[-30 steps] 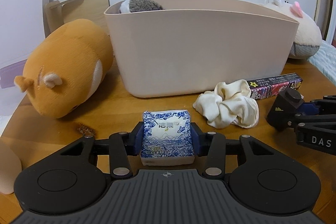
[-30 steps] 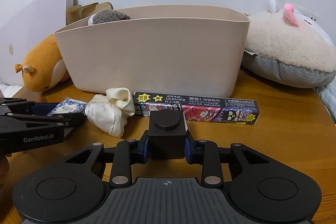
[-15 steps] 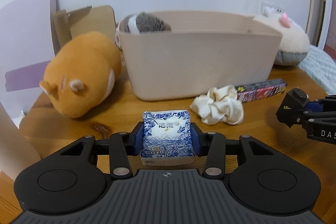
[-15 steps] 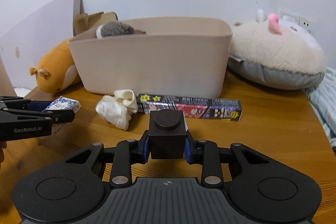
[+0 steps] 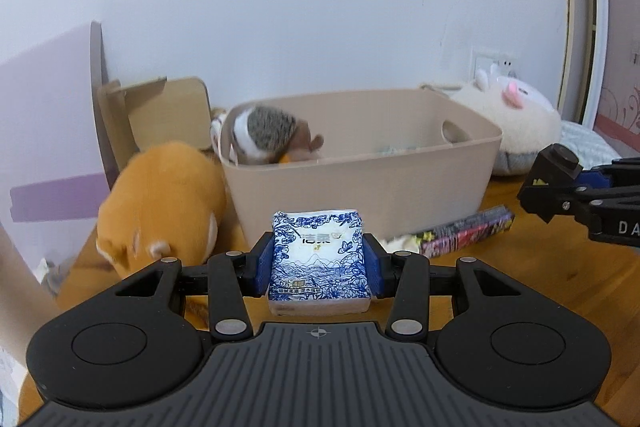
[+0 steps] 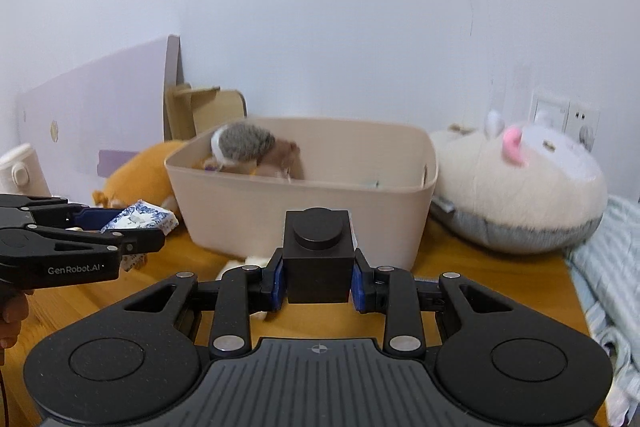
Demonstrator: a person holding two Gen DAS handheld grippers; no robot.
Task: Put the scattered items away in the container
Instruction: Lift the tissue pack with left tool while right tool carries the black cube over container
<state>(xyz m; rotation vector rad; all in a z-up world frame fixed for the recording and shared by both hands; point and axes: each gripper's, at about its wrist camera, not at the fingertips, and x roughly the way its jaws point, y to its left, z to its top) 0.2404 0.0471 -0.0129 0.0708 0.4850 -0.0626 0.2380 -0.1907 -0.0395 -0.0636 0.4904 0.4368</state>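
The left gripper is clamped on a blue-and-white tissue pack, which sits at lower centre of the left wrist frame, raised above the wooden table. The right gripper is closed on a black cube with a round stud on top, at lower centre of the right wrist frame. The beige container stands at mid-frame behind both held items; a grey-and-white plush lies inside its left end (other contents are too blurred to identify). A patterned flat box lies on the table just in front of the container, right of centre in the left wrist frame, with a pale fabric item, probably a scrunchie, touching its left end. An orange plush rests against the container's left side; a cream plush sits beside its right side
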